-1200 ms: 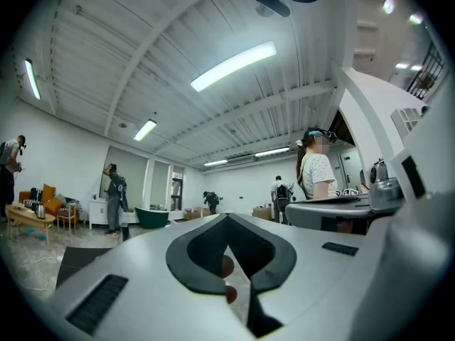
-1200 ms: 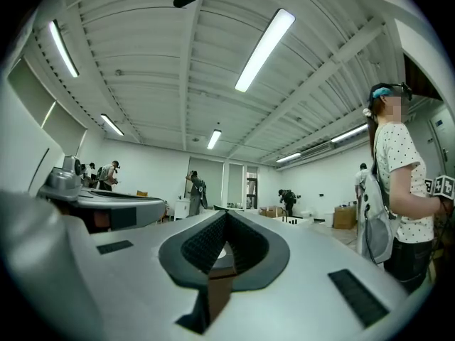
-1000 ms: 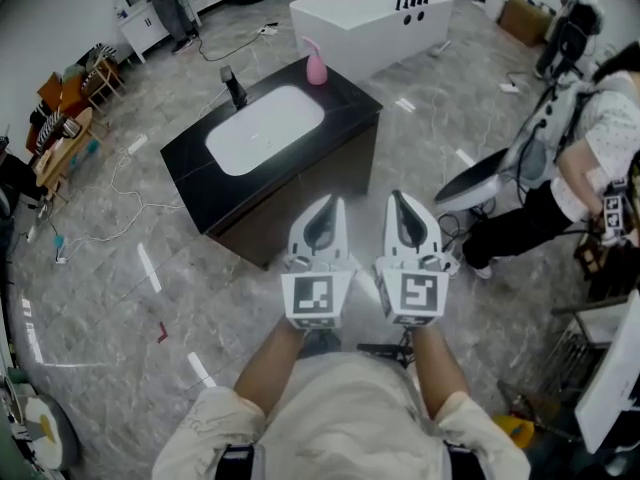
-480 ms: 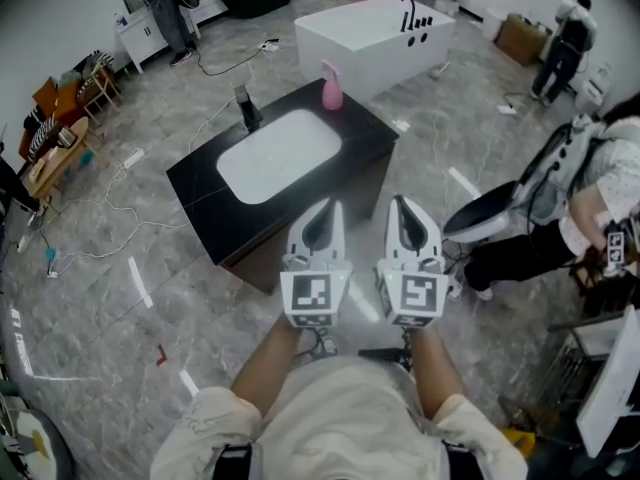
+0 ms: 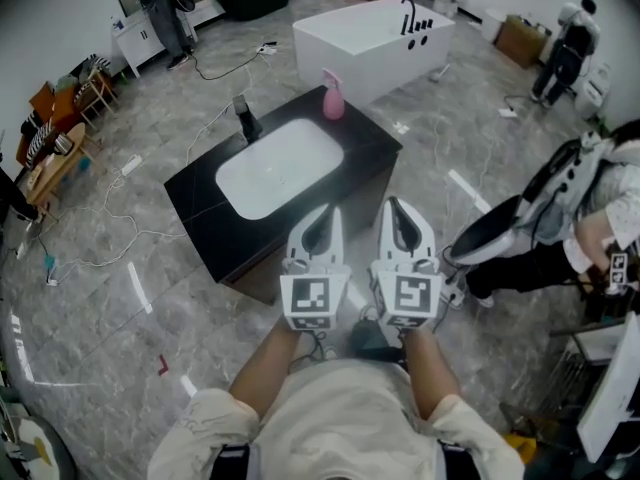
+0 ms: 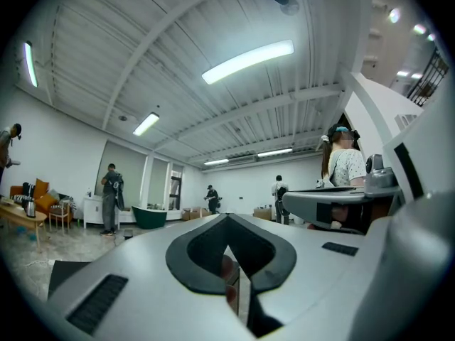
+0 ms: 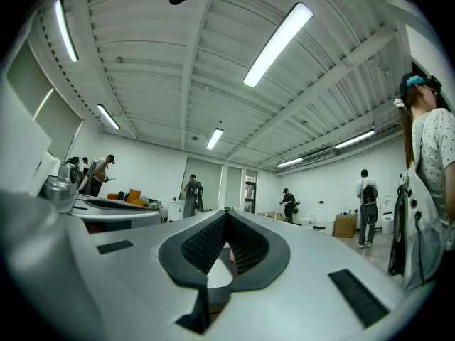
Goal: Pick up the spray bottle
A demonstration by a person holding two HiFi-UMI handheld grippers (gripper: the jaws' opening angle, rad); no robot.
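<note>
The pink spray bottle (image 5: 334, 96) stands upright on the far corner of a black vanity top (image 5: 200, 193) with a white basin (image 5: 280, 168) and a dark tap (image 5: 243, 118). My left gripper (image 5: 322, 214) and right gripper (image 5: 395, 208) are held level side by side, short of the vanity's near corner and well apart from the bottle. Both are shut with nothing in them. In the left gripper view the left gripper's (image 6: 227, 217) jaws meet at a point. The right gripper (image 7: 227, 213) is the same, with a sliver of the pink bottle (image 7: 231, 255) showing behind the jaws.
A white bathtub (image 5: 370, 38) stands beyond the vanity. A person (image 5: 600, 218) crouches at the right beside a white and dark fixture (image 5: 495, 226). Cables (image 5: 90, 238) trail over the grey floor at the left. Other people stand at the room's far side.
Both grippers have moved forward together toward the vanity, which now lies closer below their tips. Both stayed shut.
</note>
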